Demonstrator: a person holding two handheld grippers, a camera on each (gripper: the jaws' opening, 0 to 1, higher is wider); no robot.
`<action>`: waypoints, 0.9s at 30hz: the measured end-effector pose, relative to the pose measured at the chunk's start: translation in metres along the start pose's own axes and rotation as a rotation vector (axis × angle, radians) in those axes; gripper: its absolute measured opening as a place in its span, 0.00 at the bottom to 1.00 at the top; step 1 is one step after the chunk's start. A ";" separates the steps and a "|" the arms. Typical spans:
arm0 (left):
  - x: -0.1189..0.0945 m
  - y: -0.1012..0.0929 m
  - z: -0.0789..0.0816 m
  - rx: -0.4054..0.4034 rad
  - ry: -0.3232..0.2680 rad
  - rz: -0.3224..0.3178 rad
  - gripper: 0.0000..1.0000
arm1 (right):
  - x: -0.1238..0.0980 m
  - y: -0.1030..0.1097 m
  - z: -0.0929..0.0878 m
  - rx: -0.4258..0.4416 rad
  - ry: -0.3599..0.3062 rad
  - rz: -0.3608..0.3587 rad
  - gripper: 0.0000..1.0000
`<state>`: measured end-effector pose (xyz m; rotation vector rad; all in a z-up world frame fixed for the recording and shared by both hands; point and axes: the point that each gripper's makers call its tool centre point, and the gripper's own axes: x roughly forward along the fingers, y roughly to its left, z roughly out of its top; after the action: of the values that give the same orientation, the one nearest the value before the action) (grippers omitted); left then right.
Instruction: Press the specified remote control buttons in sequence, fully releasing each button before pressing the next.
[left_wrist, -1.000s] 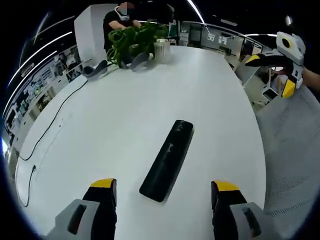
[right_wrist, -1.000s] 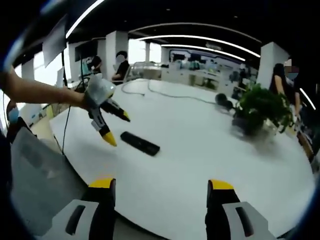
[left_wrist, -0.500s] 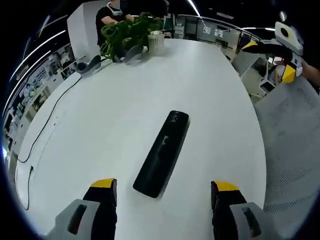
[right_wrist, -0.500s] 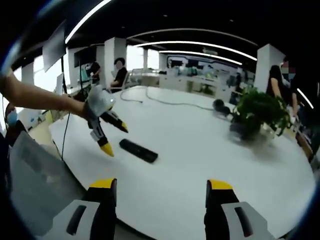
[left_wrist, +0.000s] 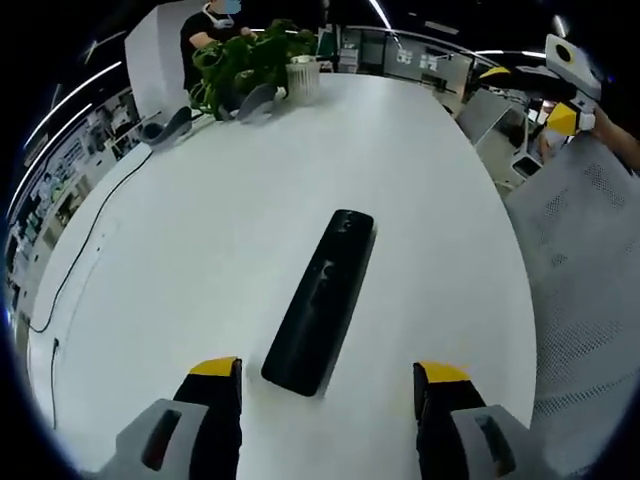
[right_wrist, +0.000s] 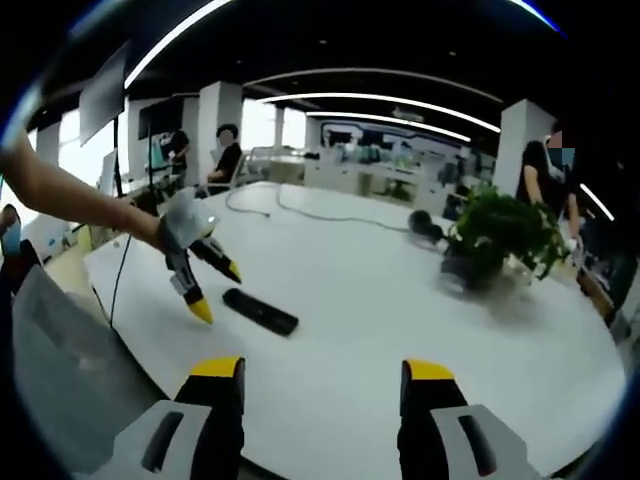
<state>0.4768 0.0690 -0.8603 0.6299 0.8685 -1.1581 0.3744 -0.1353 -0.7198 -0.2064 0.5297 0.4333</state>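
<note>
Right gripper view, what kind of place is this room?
Probably an open-plan office: a large white oval meeting table, a green potted plant on it, long ceiling light strips, and rows of desks behind.

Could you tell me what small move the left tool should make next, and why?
Probably ease the left tool down toward the black remote, bringing one jaw tip over the buttons. The remote lies flat on the white table, its near end between the open jaws, and in the right gripper view the tool hangs just beside the remote, apparently not touching. Which button is meant cannot be read.
</note>
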 end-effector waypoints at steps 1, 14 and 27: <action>0.001 0.001 0.001 0.015 0.007 0.003 0.72 | 0.000 -0.001 0.000 0.001 0.001 -0.002 0.59; 0.005 0.012 0.008 0.088 0.040 0.012 0.65 | -0.003 -0.005 0.001 -0.037 0.001 -0.034 0.51; 0.009 -0.005 0.011 0.136 0.020 -0.085 0.35 | -0.005 -0.005 0.005 -0.033 -0.028 -0.034 0.45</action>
<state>0.4761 0.0537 -0.8618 0.7223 0.8451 -1.2972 0.3751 -0.1403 -0.7119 -0.2403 0.4912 0.4114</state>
